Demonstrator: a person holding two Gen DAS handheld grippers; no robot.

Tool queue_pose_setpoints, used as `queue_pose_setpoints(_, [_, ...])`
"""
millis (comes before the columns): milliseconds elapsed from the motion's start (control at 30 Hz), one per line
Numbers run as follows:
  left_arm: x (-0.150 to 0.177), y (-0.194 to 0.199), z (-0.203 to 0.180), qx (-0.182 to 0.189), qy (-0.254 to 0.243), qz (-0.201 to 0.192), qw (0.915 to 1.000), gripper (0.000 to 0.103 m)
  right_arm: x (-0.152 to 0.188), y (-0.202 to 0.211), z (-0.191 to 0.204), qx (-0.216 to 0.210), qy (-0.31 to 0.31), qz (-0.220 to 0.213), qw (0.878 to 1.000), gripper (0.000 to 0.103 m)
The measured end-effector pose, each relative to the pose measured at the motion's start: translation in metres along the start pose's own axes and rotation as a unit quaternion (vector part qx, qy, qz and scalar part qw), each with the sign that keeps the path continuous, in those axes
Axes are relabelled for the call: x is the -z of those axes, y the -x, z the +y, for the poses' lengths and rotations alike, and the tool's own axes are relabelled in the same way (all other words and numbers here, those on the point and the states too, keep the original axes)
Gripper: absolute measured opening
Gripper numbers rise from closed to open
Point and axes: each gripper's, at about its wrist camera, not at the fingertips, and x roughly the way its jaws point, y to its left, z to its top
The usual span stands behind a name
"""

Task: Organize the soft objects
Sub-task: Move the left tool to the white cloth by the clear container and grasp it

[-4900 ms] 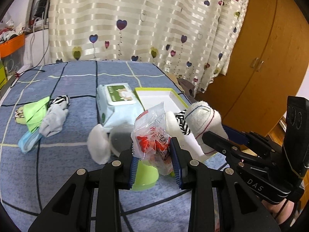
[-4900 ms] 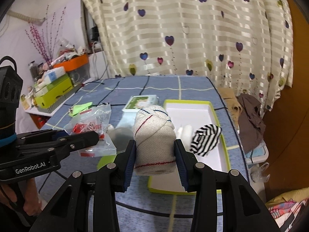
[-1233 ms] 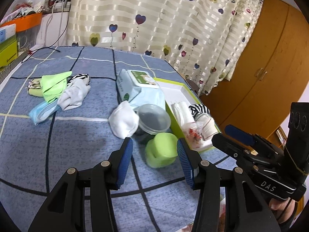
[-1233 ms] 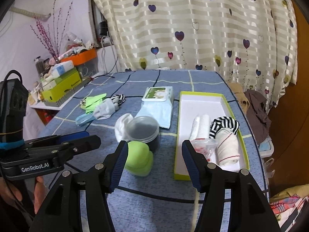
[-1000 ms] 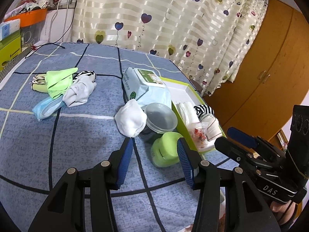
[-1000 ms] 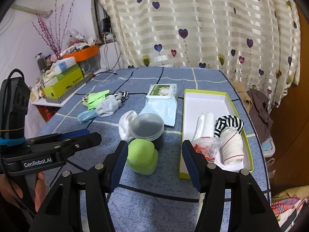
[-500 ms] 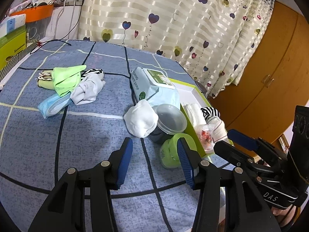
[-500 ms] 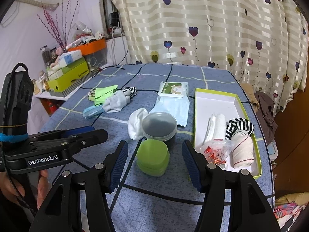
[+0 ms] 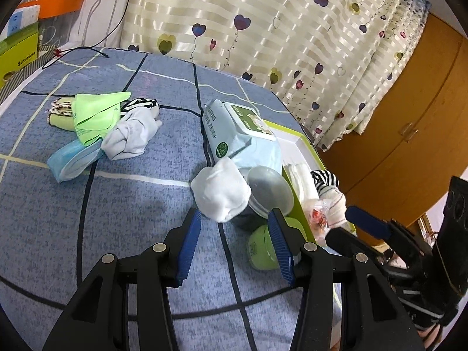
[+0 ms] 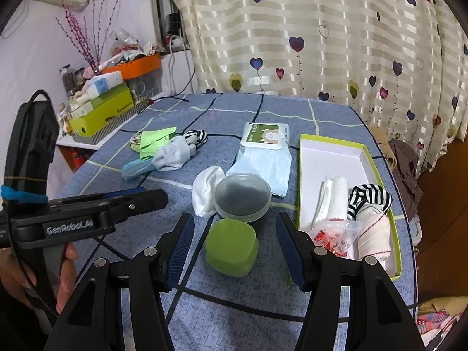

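— What's lying around on the bed right now?

— From my right wrist feed, a white tray with a green rim (image 10: 393,225) sits along the right edge of the blue checked bedspread (image 10: 228,286). In it I see a folded white cloth (image 10: 332,201), a striped sock (image 10: 368,196), a rolled white sock (image 10: 374,238) and a clear bag with red bits (image 10: 332,235), all crowded at the near end. Just beside the tray's left wall stands a round lidded tub (image 10: 242,197), with a green square container (image 10: 231,243) touching its near side and a white sock ball (image 10: 206,190) against its left. A wipes pack (image 10: 264,153) lies behind them.

— And the loose soft things?

— Well apart, toward the left edge: a green cloth (image 9: 96,114), a grey-white sock bundle (image 9: 130,139) and a blue face mask (image 9: 73,159), piled together.

— Your grippers?

— My left gripper (image 9: 235,232) is spread wide, gripping nothing, with the sock ball and tub between me and the tray. My right gripper (image 10: 234,247) is equally wide apart and empty, framing the green container without touching it.
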Motion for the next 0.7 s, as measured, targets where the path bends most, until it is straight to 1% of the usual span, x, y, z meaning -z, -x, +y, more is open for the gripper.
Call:
queue_pose_setpoints(267, [-0.027,-0.036,0.001,-0.012,0.015,0.009,0.9998,0.049,-0.003,-0.013,-0.015,-0.003,-0.010,0.005,1.000,0.058])
queue_pose_setpoints(433, [-0.037,-0.063,0.010,-0.019,0.031,0.036,0.9987,0.049,-0.008,-0.020,-0.022,-0.005,-0.014,0.005,1.000,0.058])
queue_pose_setpoints(533, [-0.035,-0.069,0.019,-0.031,0.038,0.047,0.9977,0.049,-0.011,-0.023,-0.022,-0.009,-0.010,0.003,1.000,0.058])
queue_pose_setpoints(700, [-0.029,-0.062,0.030,-0.037,0.043,0.050,0.9971,0.049,-0.015,-0.030,-0.019,-0.018,-0.005,0.004,1.000,0.058])
